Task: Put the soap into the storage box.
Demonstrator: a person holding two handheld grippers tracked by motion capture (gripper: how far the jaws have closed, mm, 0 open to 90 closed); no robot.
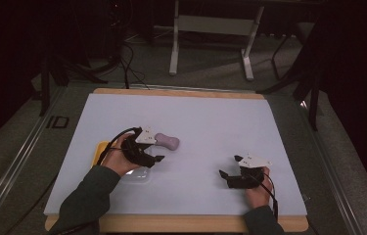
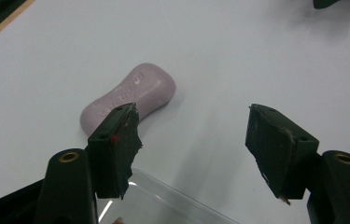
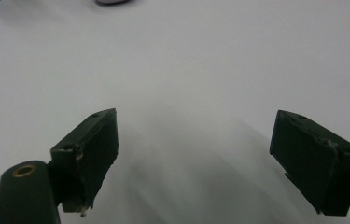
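Hovering over the near-left part of the white table sheet (image 1: 210,127), the left gripper (image 1: 155,159) has its black jaws parted with nothing between them. In the left gripper view, the pale lilac, waisted bar of soap (image 2: 128,95) lies flat just beyond the left gripper's (image 2: 193,140) jaws; one jaw tip overlaps the bar's near end in the picture, contact cannot be told. In the high view the soap (image 1: 167,141) sits just right of that hand, near the table's middle-left. A clear plastic tray (image 1: 137,175) lies under the left hand, with a yellow flat object (image 1: 101,149) at its left, partly hidden. The tray's clear rim (image 2: 182,196) shows at the bottom of the left gripper view.

The right gripper (image 1: 231,166) rests at near-right, well apart from the soap; its jaws stand wide and empty, as the right gripper view (image 3: 193,154) shows above bare sheet.

Handling, as a judgement: the bar looks rigid, solid, fairly light, smooth and probably slick if pinched hard at a rounded end. The narrow waist across the short sides looks like the best hold; jaw gap looks enough for that. Gripping the lobed ends risks squirting out. Not fragile, though pads may mark the surface. The clear tray looks thin and light, likely to slide if nudged.
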